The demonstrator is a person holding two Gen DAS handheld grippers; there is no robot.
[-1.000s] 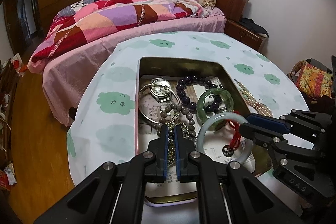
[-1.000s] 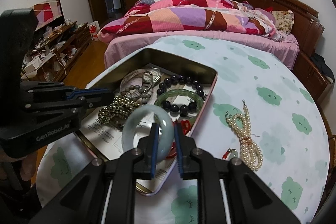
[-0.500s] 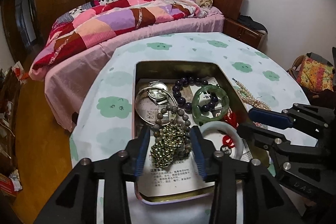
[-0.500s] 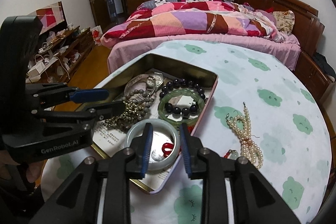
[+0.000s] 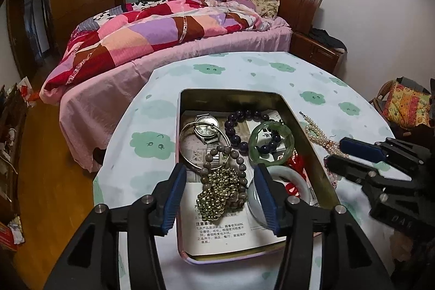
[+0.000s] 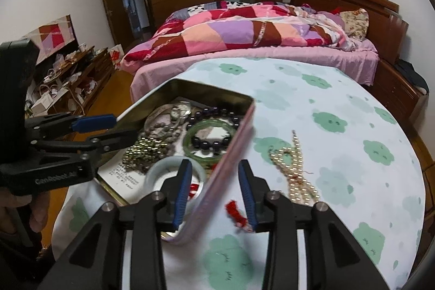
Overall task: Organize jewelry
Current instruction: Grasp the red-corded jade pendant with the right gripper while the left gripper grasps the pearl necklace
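A metal tin on the round table holds a watch, a dark bead bracelet, a green bangle, a brass bead chain and a pale jade bangle with a red tassel. My left gripper is open and empty above the brass chain. My right gripper is open and empty, its fingers astride the tin's pink side wall. The jade bangle lies in the tin by its left finger. A pearl necklace lies on the cloth outside the tin.
The table wears a white cloth with green clouds. A bed with a patchwork quilt stands behind it. A cluttered low shelf is at the left. A red tassel lies on the cloth by my right gripper.
Both grippers have opened. The left let go of the brass chain and the right let go of the jade bangle, which now lies in the tin. The right gripper moved right over the tin's wall.
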